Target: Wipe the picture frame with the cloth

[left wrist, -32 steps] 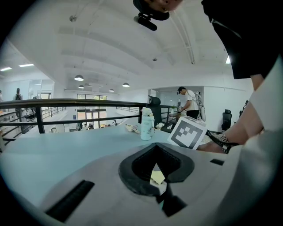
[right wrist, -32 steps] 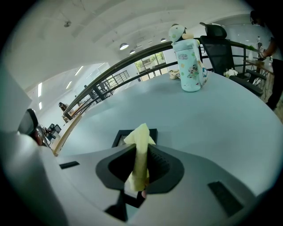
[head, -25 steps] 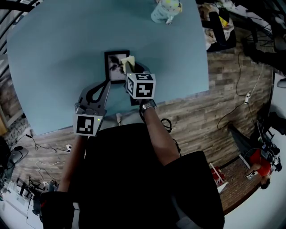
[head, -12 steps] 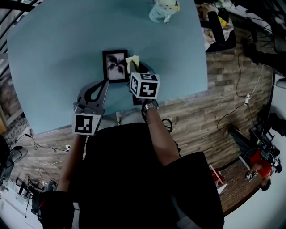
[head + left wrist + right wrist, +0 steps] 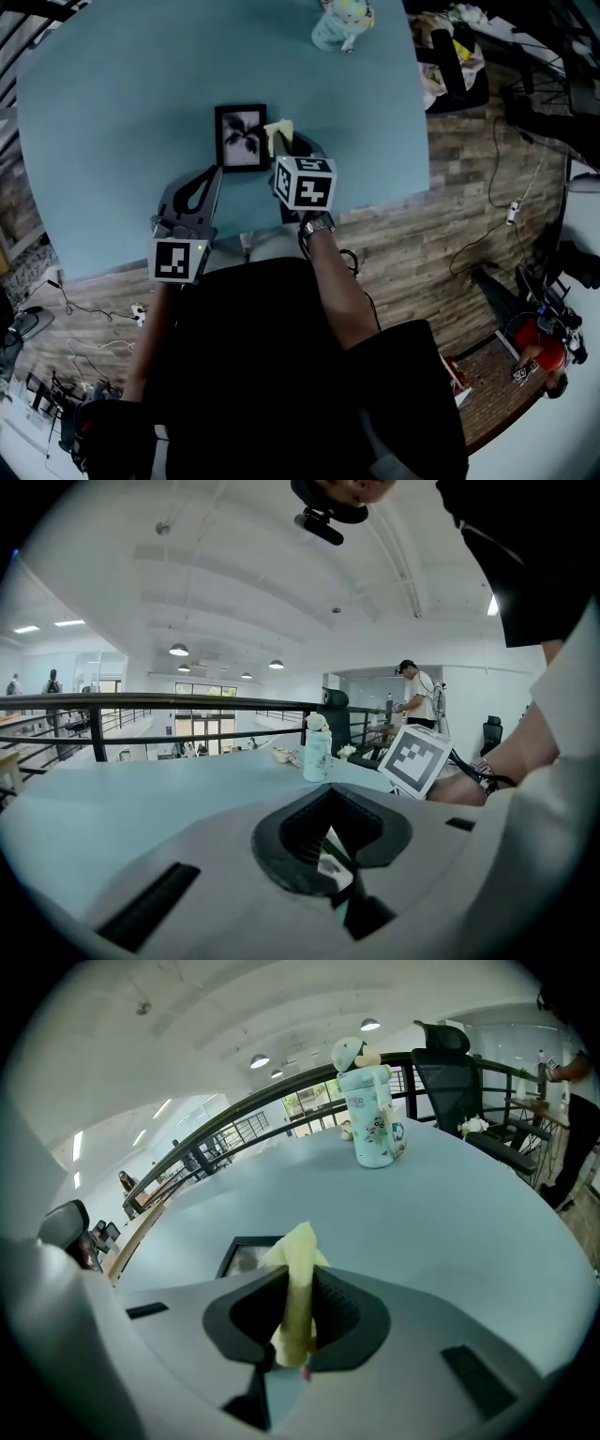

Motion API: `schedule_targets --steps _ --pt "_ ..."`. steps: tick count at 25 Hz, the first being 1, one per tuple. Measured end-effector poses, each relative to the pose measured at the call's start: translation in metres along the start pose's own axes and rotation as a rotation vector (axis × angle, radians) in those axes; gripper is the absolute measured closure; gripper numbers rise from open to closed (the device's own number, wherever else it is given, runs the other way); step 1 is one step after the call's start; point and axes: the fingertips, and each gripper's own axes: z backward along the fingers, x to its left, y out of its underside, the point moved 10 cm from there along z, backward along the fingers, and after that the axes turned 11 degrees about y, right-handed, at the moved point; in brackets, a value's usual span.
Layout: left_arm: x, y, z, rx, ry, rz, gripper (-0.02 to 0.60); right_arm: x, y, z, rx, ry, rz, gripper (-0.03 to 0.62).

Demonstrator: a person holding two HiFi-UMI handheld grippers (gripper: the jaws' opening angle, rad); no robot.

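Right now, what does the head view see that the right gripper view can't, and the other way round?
Only the head view shows the left gripper, the person's black top and the wooden floor. Only the right gripper view shows the ceiling lights and the right gripper clamped on the yellow cloth. Both show that cloth, the picture frame, the decorated bottle and the blue table.

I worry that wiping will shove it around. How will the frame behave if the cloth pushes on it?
The frame lies flat on a smooth table, so it will probably slide rather than tip. It looks small and thin, so it is likely light and stiff. Its front may be glass, so press gently.
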Motion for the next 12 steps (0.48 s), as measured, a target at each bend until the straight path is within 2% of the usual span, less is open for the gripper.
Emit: schedule_targets --steps 12 --pt "0.005 0.002 0.016 0.008 0.098 0.0 0.584 0.053 0.012 0.006 -0.003 -0.017 -0.007 0.536"
